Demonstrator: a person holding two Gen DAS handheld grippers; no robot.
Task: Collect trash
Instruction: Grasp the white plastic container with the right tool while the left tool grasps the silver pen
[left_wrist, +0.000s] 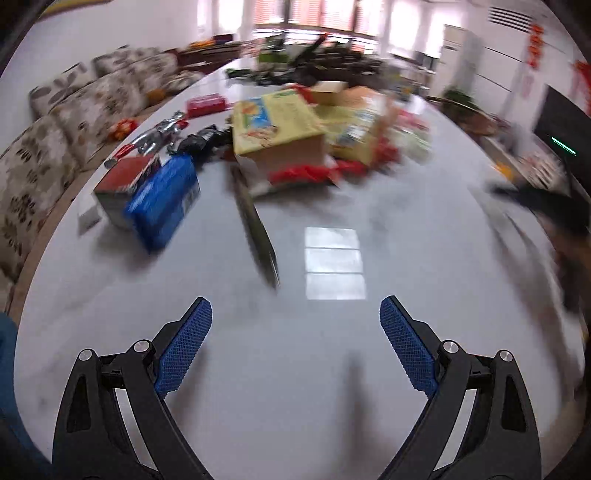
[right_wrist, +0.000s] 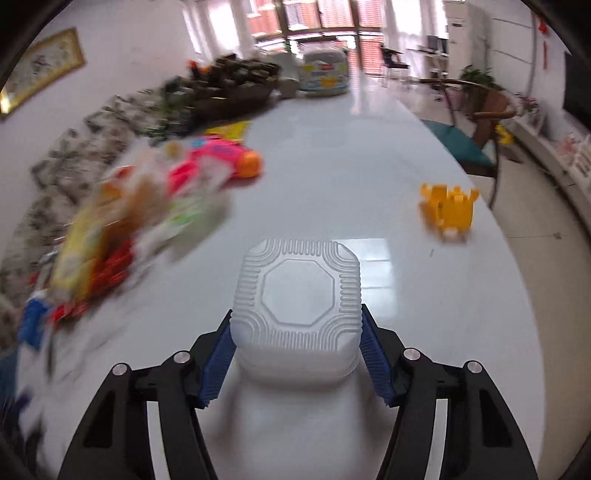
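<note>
A glossy white oval table (left_wrist: 314, 369) carries the items. A floral-patterned fabric sofa (left_wrist: 55, 122) runs alongside the table's left edge. A yellow plastic castle-shaped toy (right_wrist: 448, 210) stands near the right edge. A pink plastic water gun with an orange tip (right_wrist: 225, 160) lies toward the left side. A gold-framed picture (right_wrist: 40, 70) hangs on the wall.

Long white glossy table (left_wrist: 332, 369) under me, window glare reflected on its top. To my left, a sofa (left_wrist: 55, 122) with leaf-patterned cushions along a pale wall. Far end: tall windows (right_wrist: 314, 14), bright daylight, reddish blinds. A gold-framed picture (right_wrist: 40, 66) hangs on the left wall. To my right, a wooden chair (right_wrist: 487, 118), a potted plant (right_wrist: 480, 75), a white standing air conditioner (left_wrist: 458, 44). Pale tiled floor (right_wrist: 535, 221).
</note>
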